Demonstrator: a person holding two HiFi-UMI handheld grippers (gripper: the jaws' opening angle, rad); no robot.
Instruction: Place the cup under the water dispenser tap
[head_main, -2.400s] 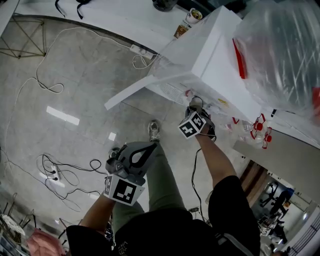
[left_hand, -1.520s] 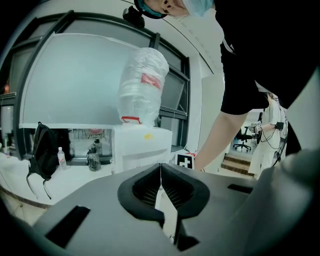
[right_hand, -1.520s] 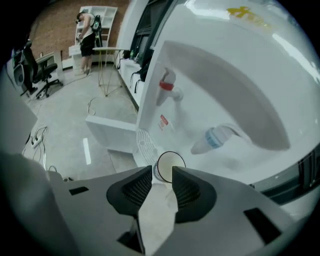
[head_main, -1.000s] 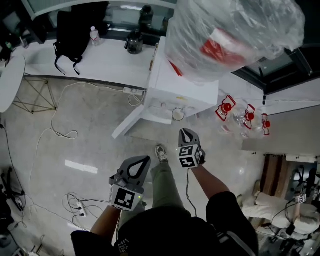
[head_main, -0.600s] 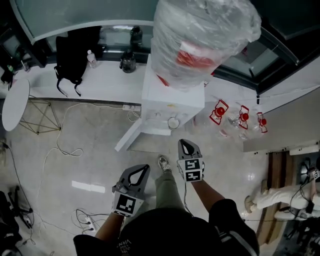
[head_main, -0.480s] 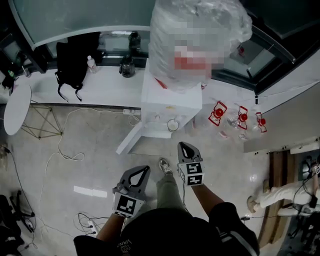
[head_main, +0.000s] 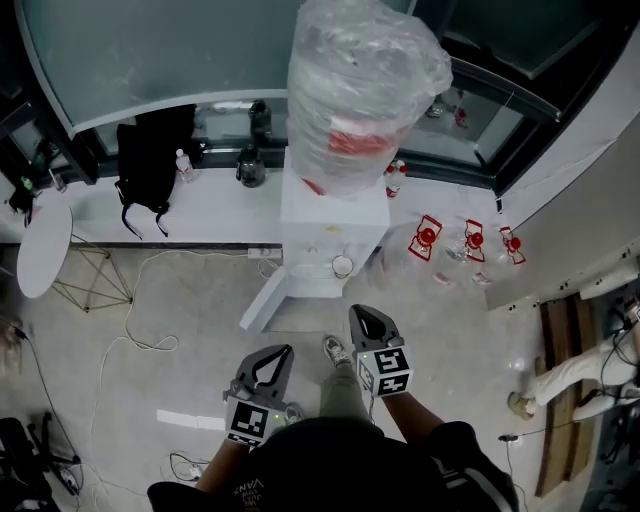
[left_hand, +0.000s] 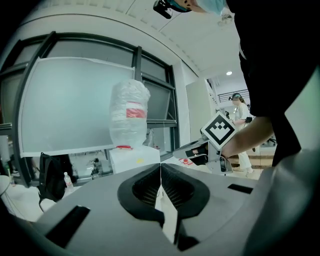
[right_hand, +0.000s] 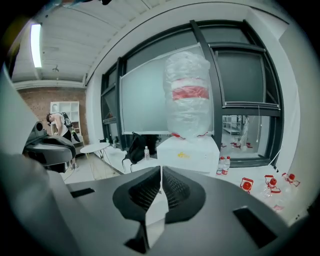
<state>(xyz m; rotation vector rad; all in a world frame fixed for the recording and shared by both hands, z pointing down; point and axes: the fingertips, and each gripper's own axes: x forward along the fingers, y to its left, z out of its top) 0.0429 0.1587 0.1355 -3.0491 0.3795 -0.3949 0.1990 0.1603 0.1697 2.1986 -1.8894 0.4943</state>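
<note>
Holding right gripper (head_main: 368, 318) & left gripper (head_main: 275, 356) w/ jaws pressed together, nothing btwn them, well short of cup (head_main: 342, 265) sitting ahead in water dispenser (head_main: 333, 215) recess, prob. already placed, so avoiding any nudge & checking it's centred under tap.

On your left a black fabric backpack (head_main: 150, 165) sits on the long white counter (head_main: 220, 212), a small clear plastic bottle (head_main: 182, 165) just beside it. Ahead to your right, three clear jugs with red caps (head_main: 470, 242) are grouped on the pale floor (head_main: 200, 375); white cables (head_main: 128, 305) trail across it.
</note>
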